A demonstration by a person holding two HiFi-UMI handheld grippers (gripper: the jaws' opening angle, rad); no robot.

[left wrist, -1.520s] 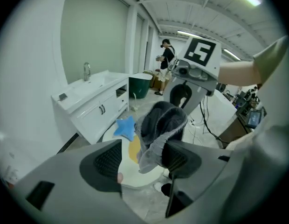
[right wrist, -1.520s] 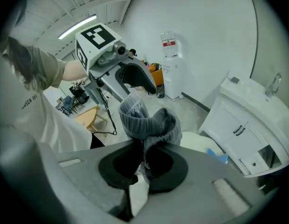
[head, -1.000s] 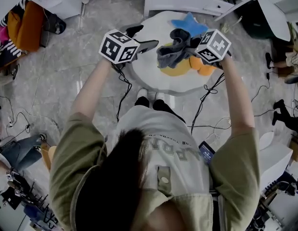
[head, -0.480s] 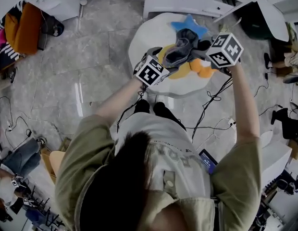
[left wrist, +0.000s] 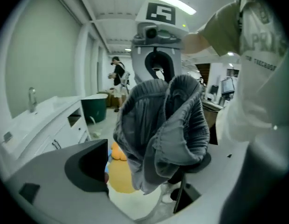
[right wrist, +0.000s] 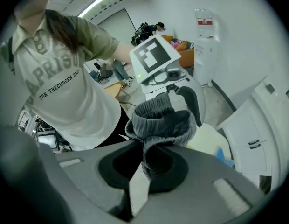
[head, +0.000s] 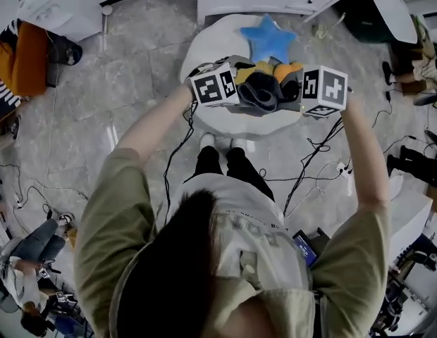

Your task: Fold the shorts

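Head view: shorts [head: 259, 94] bunched above desk [head: 204, 48] edge; right hand-held gripper [right wrist: 144, 160] pinching them; left hand-held gripper [left wrist: 135, 183] just opened, regrasp likely due.

White rnd tbl [head: 204, 46]: blue star [head: 268, 39], orange toys [head: 287, 70].

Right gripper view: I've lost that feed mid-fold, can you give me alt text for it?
The right gripper is shut on the ribbed waistband of the grey shorts, which bunch up just beyond its jaws. Behind the cloth the left gripper faces the camera, with the person's printed shirt at left and white cabinets at right.
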